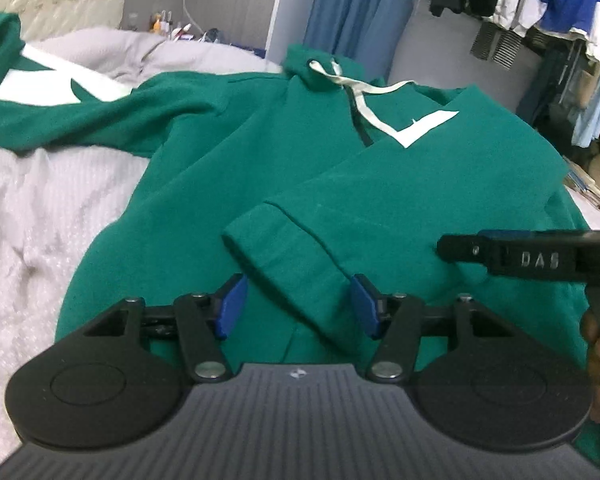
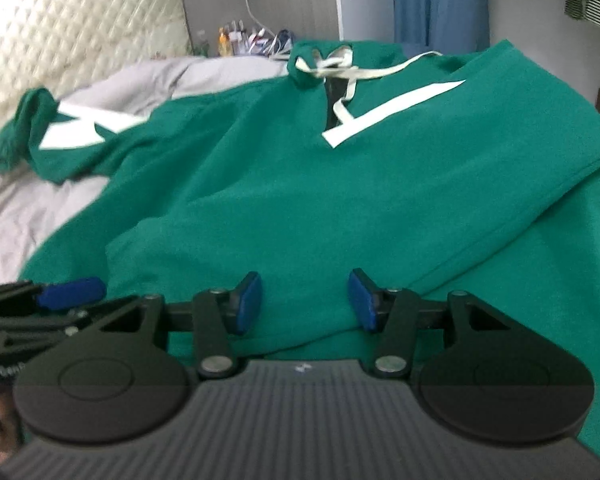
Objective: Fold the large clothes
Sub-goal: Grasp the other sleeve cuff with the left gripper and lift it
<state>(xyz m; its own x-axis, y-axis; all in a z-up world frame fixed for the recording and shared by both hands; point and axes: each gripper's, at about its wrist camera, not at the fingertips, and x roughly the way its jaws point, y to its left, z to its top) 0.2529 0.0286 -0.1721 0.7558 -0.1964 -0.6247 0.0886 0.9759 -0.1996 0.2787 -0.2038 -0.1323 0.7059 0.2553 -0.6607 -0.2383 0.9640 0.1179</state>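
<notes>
A large green hoodie with white stripes and a white drawstring lies flat on the bed; it also shows in the right wrist view. Its right sleeve is folded across the body, with the cuff near the middle. Its left sleeve stretches out to the far left. My left gripper is open, its blue pads either side of the folded cuff, just above the cloth. My right gripper is open and empty over the folded sleeve. The right gripper's finger shows in the left wrist view.
A grey quilt covers the bed under the hoodie. A padded white headboard stands at the far left. Small bottles and cables sit on a stand behind the bed. Hanging clothes fill the far right.
</notes>
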